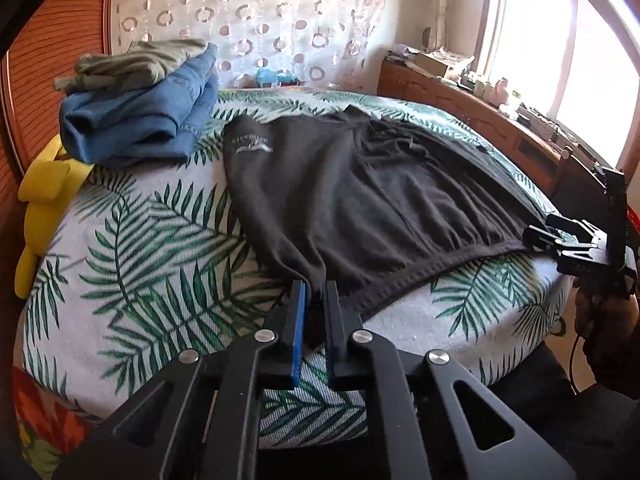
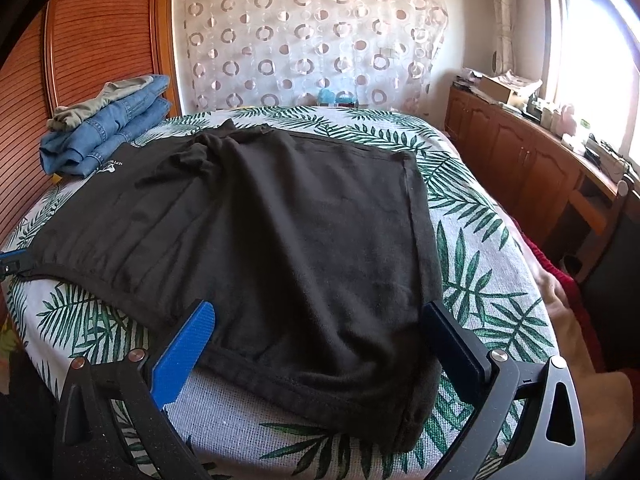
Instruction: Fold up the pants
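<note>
Left corner pinched, right side not yet gripped!
The black pants (image 2: 288, 240) lie spread flat on the leaf-print bed (image 1: 160, 240), no fold made yet. Left tool (image 1: 314, 300) is clamped on the near hem corner; right tool (image 2: 320, 328) gapes wide, straddling the other corner, pads clear of it.

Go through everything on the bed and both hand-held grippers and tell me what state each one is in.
Black pants: spread flat, not yet folded.
Left hand-held gripper: shut on the pants' near edge.
Right hand-held gripper: open, jaws either side of the pants' near corner.
Blue jeans: folded, stacked.
Grey-green garment: lying on the jeans.
</note>
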`<state>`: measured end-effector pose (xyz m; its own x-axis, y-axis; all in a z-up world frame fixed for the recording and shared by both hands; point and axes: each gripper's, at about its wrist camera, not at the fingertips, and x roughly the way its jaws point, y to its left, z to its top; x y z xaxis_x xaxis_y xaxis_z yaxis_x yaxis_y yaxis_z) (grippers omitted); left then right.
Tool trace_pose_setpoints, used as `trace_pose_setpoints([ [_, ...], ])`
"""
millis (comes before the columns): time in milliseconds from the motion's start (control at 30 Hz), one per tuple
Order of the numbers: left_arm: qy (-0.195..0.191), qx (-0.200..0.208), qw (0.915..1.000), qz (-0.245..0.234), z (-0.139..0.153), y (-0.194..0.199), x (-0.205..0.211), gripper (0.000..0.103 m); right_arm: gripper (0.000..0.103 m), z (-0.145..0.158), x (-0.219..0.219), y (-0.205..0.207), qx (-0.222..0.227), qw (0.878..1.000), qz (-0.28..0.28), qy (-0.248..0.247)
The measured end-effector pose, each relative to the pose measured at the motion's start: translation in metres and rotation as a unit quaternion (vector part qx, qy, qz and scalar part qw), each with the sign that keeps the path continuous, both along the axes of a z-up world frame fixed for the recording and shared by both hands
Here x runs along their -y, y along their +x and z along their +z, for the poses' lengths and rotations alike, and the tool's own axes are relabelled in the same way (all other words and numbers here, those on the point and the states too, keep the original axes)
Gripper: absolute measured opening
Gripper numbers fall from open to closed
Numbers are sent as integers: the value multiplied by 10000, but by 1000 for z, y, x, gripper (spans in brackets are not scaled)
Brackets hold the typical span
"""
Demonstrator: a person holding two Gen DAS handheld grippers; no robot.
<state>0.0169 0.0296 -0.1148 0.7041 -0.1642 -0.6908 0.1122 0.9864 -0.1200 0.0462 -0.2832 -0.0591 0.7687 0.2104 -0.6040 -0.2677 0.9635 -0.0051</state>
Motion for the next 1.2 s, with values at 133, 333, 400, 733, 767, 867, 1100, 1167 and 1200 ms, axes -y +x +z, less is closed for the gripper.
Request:
trace_pose_setpoints([
  [133,-50,177,9998,-94,13,4,2,7,102,2,0,4,-25,10000,26,-9],
  [333,-83,346,9990,-278,30,12,11,6,91,2,1,3,-10,10000,69,5],
  [400,-80,385,9987,-338,34,14,15,6,87,2,3,4,-18,10000,59,10],
  [733,-184,717,9924,-986,68,51,58,5,72,4,9,4,-23,9999,31,109],
  [767,-192,743,9916,-1046,71,55,62,5,71,4,9,4,-15,9999,36,114],
  [867,-258,784,9890,-1224,79,66,74,5,69,6,9,1,23,9999,65,114],
  [1100,-296,855,9846,-1497,87,80,97,5,68,8,9,-1,95,9999,58,118],
  [1167,-210,962,9842,-1472,88,77,99,5,68,8,9,-2,108,9998,66,138],
  [1200,-177,1019,9841,-1443,88,75,98,5,68,7,9,-3,110,9998,74,150],
])
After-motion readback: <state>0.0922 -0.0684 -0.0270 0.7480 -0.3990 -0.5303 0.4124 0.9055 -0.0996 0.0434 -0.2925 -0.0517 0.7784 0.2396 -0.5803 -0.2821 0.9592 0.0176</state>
